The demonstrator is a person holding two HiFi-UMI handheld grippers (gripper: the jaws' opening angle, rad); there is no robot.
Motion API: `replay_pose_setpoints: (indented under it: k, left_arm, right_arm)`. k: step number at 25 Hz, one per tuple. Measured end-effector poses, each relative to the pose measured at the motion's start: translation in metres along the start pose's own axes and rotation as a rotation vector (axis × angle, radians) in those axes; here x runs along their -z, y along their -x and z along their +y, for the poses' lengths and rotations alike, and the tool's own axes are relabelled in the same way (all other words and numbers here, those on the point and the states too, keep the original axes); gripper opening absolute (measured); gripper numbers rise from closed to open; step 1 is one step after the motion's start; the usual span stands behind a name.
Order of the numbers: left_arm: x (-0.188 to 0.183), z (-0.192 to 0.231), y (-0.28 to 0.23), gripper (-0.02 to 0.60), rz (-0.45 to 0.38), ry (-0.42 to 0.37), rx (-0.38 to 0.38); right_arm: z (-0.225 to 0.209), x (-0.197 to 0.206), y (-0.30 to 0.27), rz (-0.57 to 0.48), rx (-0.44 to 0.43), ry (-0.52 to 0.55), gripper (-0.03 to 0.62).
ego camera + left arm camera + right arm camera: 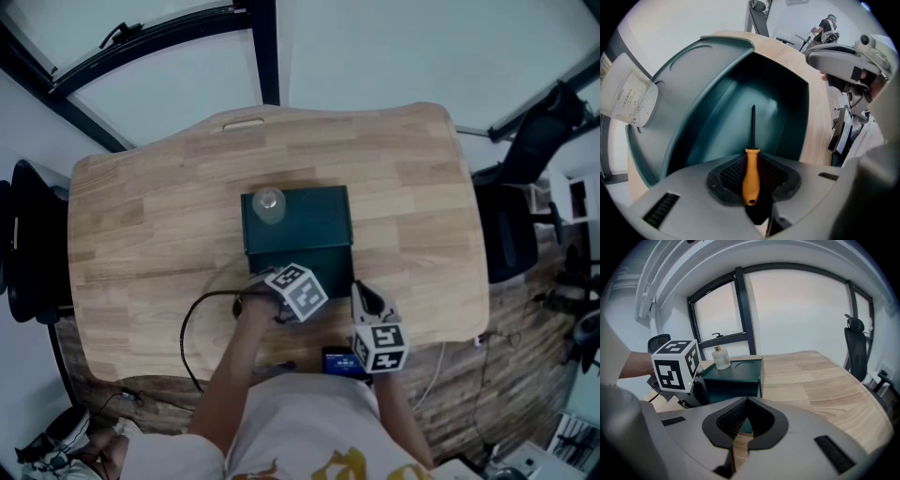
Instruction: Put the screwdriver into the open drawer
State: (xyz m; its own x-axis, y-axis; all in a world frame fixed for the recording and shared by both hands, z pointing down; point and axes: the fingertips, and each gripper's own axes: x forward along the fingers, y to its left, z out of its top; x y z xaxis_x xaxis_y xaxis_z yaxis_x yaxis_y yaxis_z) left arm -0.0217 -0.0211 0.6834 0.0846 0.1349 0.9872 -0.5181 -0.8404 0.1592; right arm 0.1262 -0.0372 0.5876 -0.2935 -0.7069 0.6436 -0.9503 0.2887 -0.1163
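In the left gripper view my left gripper (752, 164) is shut on the orange handle of the screwdriver (751, 183). Its thin black shaft (753, 124) points into the open drawer (740, 108), whose teal inside fills the view ahead. From the head view, the left gripper (286, 277) is at the front of the dark green drawer box (309, 220) in the middle of the wooden table (141, 225). My right gripper (362, 294) hovers just right of it near the table's front edge. Its jaws (740, 427) are shut with nothing between them.
A small glass bottle (269, 204) stands on top of the box. A black cable (190, 328) loops on the table at front left, and a dark device (339, 361) lies at the front edge. Office chairs stand at left (28, 244) and right (511, 220).
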Motion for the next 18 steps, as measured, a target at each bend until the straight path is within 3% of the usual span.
replay_pose_setpoints:
  k: [10, 18]
  left_arm:
    - [-0.0015, -0.0034, 0.0006, 0.078, -0.018, 0.006, 0.017]
    - [-0.0030, -0.0014, 0.0093, 0.078, -0.075, 0.064, 0.054]
  right_arm:
    - [0.0015, -0.0006, 0.0010, 0.003, -0.005, 0.001, -0.002]
    - [0.0035, -0.0001, 0.0019, 0.001, -0.007, 0.002, -0.002]
